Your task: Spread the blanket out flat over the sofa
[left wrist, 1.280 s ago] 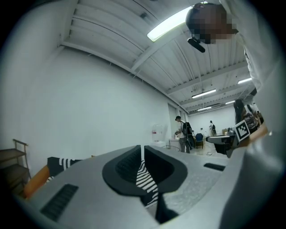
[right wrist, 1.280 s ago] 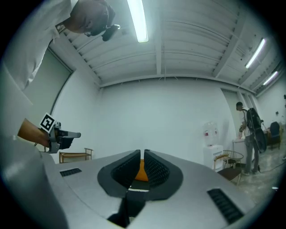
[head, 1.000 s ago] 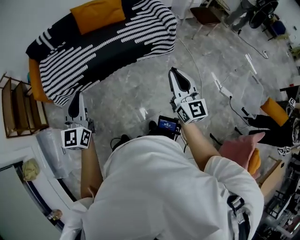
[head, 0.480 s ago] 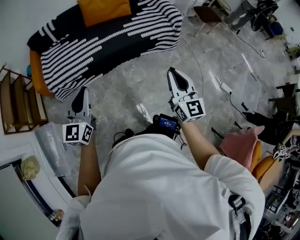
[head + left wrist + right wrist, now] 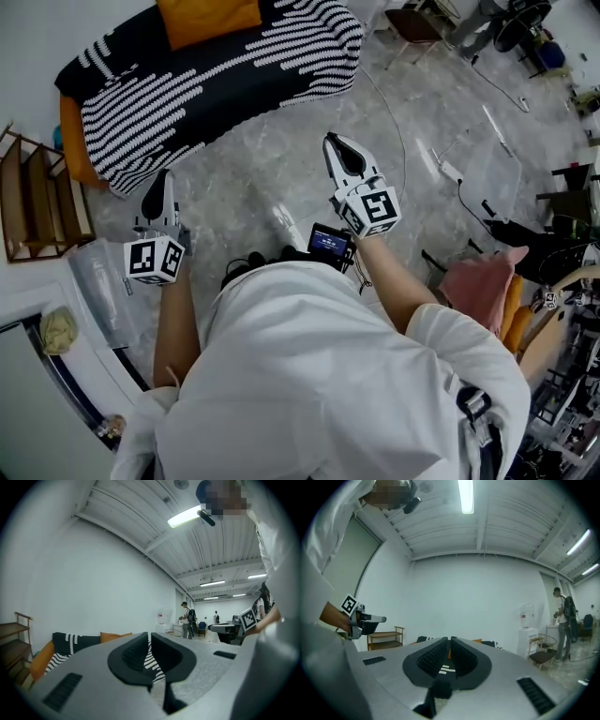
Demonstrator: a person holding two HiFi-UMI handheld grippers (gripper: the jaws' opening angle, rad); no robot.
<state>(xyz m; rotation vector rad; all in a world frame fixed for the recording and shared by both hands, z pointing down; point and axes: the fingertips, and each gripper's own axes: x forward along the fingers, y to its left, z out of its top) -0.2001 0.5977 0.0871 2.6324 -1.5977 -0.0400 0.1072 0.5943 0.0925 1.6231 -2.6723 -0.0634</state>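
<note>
Holding both grippers out level over the grey floor [image 5: 281, 178], the person stands well back from the sofa [image 5: 67, 142]. The left gripper [image 5: 161, 178] and right gripper [image 5: 334, 142] both have their jaws drawn together on nothing. Each gripper view shows only a thin slit between the pads, with far stripes showing through it.

Only the head view shows the small lit screen [image 5: 328, 244] at the person's chest. It also shows the whole blanket [image 5: 216, 80], black with white stripes, draped along the sofa's seat and back. An orange cushion [image 5: 208, 17] lies on it by the wall, and a wooden shelf [image 5: 37, 202] stands beside the sofa's end.

Only the gripper views take in the ceiling lights. The right gripper view also shows a water dispenser [image 5: 528, 620] and a standing person [image 5: 565, 620] beyond it.
</note>
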